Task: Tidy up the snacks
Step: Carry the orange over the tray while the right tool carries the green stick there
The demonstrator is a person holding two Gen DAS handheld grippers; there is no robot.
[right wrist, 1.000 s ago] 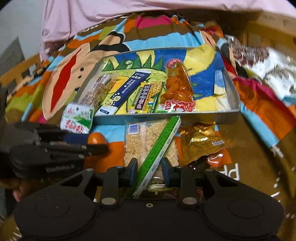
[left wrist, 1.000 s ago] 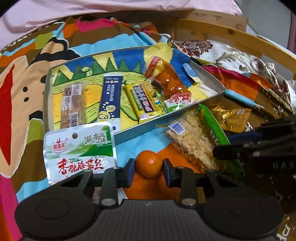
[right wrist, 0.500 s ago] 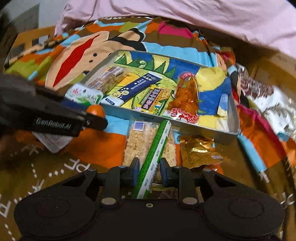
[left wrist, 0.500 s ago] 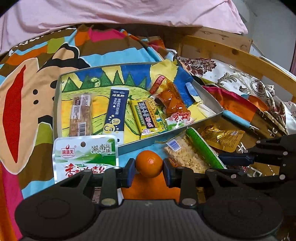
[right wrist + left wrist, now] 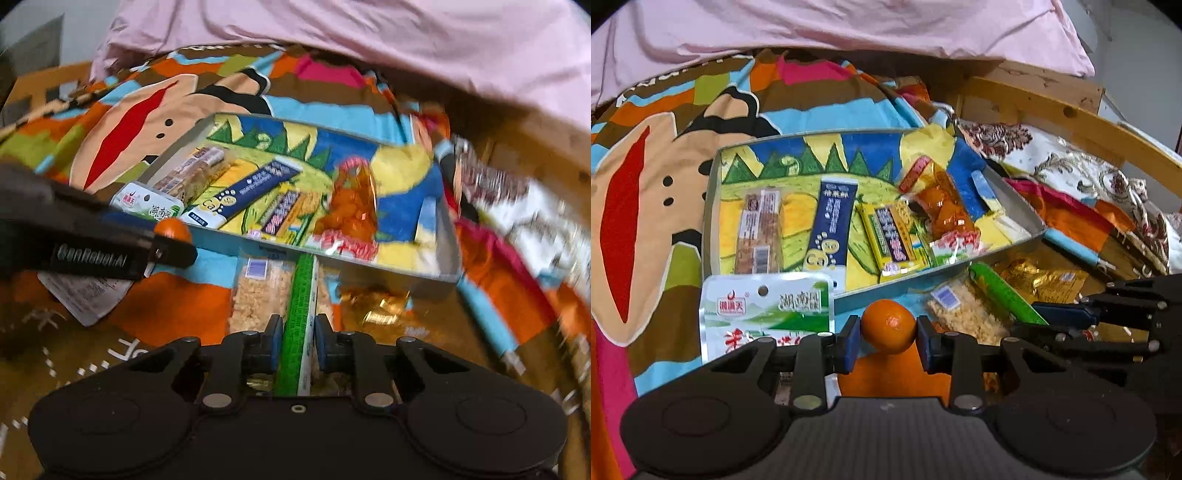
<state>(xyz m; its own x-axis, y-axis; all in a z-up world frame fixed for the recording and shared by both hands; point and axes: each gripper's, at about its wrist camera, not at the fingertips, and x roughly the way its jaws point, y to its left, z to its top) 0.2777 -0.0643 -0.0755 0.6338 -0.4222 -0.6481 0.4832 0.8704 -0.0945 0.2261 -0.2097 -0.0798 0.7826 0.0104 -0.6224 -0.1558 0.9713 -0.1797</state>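
My left gripper is shut on a small orange and holds it just in front of the metal tray. The orange also shows in the right wrist view. My right gripper is shut on a long green stick packet, lifted over a clear bag of puffed rice. The tray holds a nut bar, a blue packet, a yellow packet and an orange snack bag.
A white and green seaweed pouch lies left of the orange, against the tray's front. A gold foil packet lies right of the rice bag. A wooden bed rail runs at the back right. A pink sheet lies behind.
Both grippers have risen and pulled back with their loads. The orange and the green stick are now higher, and the right view has swung so the tray sits further off.
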